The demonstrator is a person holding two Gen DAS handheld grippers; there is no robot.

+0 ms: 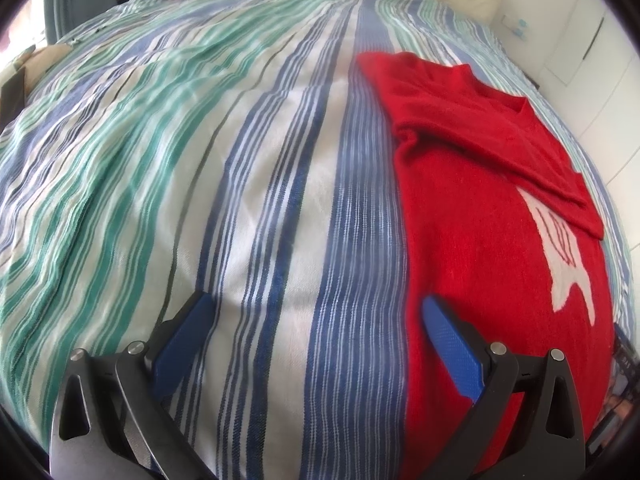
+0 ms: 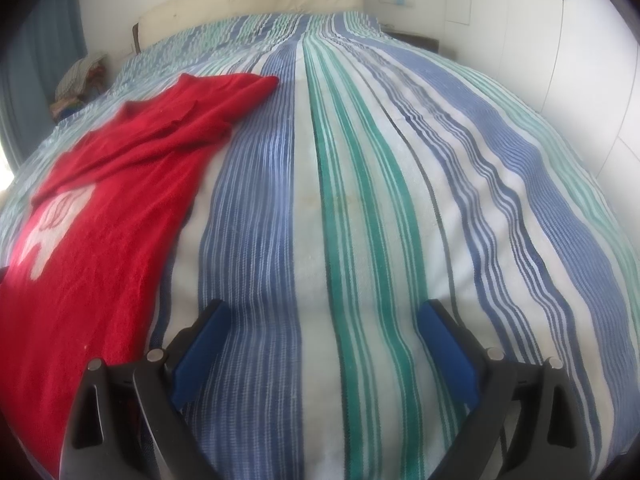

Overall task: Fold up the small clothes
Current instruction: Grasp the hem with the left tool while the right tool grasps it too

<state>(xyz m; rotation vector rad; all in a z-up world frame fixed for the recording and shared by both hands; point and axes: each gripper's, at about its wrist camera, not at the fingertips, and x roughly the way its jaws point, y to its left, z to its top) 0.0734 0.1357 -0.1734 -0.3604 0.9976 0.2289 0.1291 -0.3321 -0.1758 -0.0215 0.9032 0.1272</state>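
A: Where's the red knitted sweater with a white motif [image 1: 480,240]?

B: Flat on the blue, green and white striped woven bedspread [image 1: 200,160], one sleeve folded across its chest.

A: And the left gripper [image 1: 316,312]?

B: Fingers spread wide, holding nothing, one blue pad over the sweater's edge.

A: The right gripper [image 2: 324,316]?

B: Also spread wide and empty, above bare bedspread beside the sweater
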